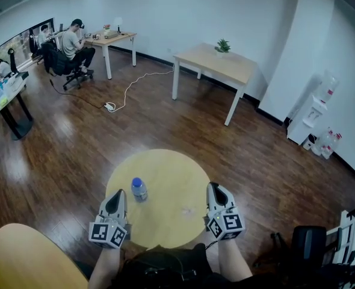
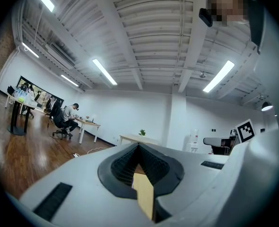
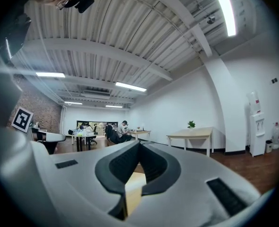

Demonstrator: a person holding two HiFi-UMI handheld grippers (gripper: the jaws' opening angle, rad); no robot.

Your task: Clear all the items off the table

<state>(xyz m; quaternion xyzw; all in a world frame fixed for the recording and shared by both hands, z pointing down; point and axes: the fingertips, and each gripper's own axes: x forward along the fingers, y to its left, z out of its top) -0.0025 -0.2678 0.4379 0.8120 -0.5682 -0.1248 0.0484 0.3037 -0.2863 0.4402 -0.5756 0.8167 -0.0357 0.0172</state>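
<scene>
A clear plastic bottle with blue cap [image 1: 139,189] stands on the left part of the round yellow desk [image 1: 171,173], near the left tongs [image 1: 118,193]. The left tongs and the right tongs [image 1: 214,187] are both clenched and empty.
</scene>
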